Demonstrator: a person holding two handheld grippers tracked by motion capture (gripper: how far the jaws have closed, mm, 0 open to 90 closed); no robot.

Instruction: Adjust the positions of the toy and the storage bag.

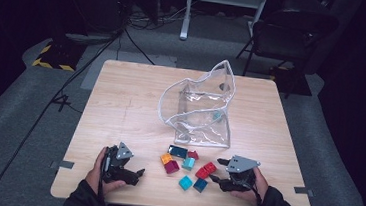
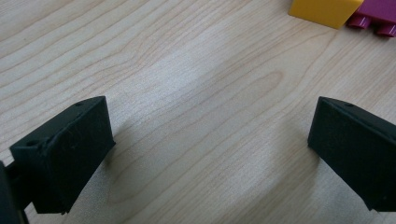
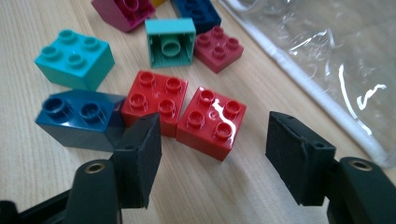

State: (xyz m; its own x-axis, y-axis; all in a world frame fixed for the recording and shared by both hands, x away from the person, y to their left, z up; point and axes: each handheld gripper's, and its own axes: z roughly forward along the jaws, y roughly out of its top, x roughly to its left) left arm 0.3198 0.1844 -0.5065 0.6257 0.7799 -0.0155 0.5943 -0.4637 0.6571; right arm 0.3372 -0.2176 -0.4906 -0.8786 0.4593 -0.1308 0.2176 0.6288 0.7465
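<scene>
The right claw stands with its jaws parted and nothing between the pads, poised just short of the nearer red brick, which lies studs-up on the tabletop touching a second red brick. A dark blue sloped brick sits against that second red one, just beside the claw's left jaw. Farther out lie a turquoise brick, a pale green brick tipped on its side, a small crimson brick, a magenta brick and a navy brick. The left claw rests low over bare wood, jaws wide and empty, with a yellow brick well ahead of it. Seen from the high view, the clear plastic bag stands open behind the cluster, with one small teal piece apparently inside. Assessment: the work in hand appears to be bagging the bricks, and it is at an early stage; nearly all pieces remain loose on the tabletop, none is gripped, and the red brick is the likely next pick.
</scene>
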